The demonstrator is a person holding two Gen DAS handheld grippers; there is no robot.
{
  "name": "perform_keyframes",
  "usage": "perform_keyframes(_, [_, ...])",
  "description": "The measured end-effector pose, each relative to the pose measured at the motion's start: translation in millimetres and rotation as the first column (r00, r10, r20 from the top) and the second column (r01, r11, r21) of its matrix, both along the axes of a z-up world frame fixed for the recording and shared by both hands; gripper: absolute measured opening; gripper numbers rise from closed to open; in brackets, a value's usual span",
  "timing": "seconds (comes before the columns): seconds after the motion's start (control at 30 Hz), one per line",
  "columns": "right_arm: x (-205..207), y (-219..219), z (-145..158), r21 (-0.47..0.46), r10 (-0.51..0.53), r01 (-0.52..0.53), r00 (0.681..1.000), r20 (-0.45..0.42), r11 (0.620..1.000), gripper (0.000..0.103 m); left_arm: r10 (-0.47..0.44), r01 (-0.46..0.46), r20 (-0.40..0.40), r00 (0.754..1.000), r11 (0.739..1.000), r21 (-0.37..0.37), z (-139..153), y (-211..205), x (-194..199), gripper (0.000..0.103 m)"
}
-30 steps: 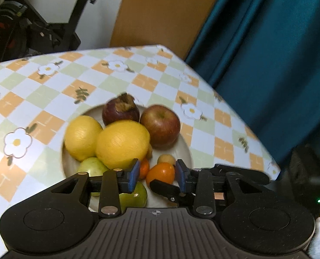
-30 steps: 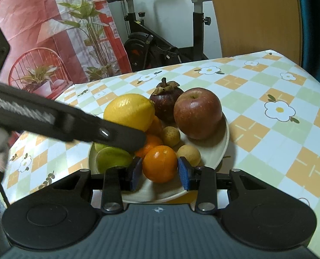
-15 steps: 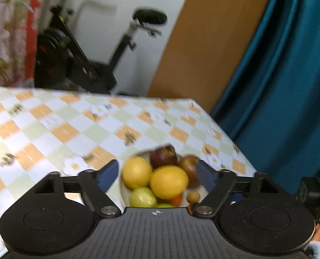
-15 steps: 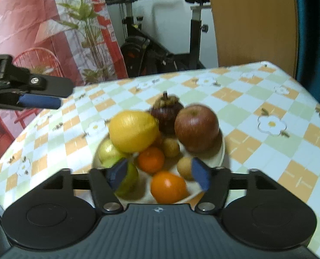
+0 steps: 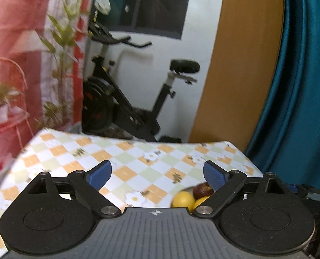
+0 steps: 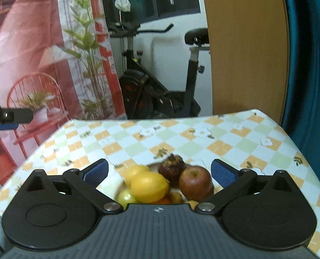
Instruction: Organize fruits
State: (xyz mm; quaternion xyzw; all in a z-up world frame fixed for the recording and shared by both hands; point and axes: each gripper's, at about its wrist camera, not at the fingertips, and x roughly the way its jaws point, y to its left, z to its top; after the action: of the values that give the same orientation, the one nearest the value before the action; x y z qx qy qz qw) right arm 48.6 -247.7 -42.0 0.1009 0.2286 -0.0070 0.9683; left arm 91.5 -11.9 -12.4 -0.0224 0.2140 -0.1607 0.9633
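A pale plate (image 6: 152, 165) of fruit sits on the checked tablecloth. It holds a large lemon (image 6: 149, 186), a red apple (image 6: 194, 182), a dark mangosteen (image 6: 171, 167), a green fruit (image 6: 126, 196) and small brown fruits. My right gripper (image 6: 158, 168) hovers above the plate's near side, its jaws opening wide with nothing between them. My left gripper (image 5: 156, 169) is raised over the bare cloth left of the plate, jaws also opening and empty. In the left wrist view only a lemon (image 5: 182, 198) and the mangosteen (image 5: 203, 190) peek past its right finger.
An exercise bike (image 6: 160, 95) stands beyond the table's far edge. A teal curtain (image 5: 300, 86) hangs to the right, beside a wooden panel (image 6: 246, 43). A red backdrop with plants (image 6: 41, 54) is on the left. One left-gripper finger (image 6: 19, 114) shows at the right wrist view's left edge.
Both grippers went from nearly shut to wide open and rose away from the plate. The right one let go of an orange, which stayed on the plate. The left one tilted up and moved left.
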Motion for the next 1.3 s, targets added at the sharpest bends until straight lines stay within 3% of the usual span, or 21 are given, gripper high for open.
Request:
perform_keyframes(0.17, [-7.0, 5.4, 20.4, 0.002, -0.002, 0.002, 1.0, 0.029, 1.0, 0.103, 0.062, -0.064, 0.032, 0.998, 0.997, 0.053, 10.4, -1.8, -6.9, 0.096])
perform_keyframes(0.43, [-15.5, 10.5, 38.3, 0.014, 0.013, -0.014, 0.998, 0.065, 1.0, 0.103, 0.091, -0.093, 0.038, 0.995, 0.993, 0.067, 18.3, 4.4, -19.1, 0.096])
perform_keyframes(0.6, [-16.5, 10.7, 41.5, 0.012, 0.011, -0.012, 0.998, 0.068, 1.0, 0.103, 0.096, -0.099, 0.045, 0.994, 0.993, 0.057, 19.8, 4.4, -24.4, 0.096])
perform_keyframes(1.3, [-19.0, 11.2, 44.7, 0.011, 0.013, -0.014, 0.997, 0.071, 1.0, 0.103, 0.105, -0.118, 0.1, 0.989, 0.984, 0.136, 25.2, -5.3, -35.0, 0.097])
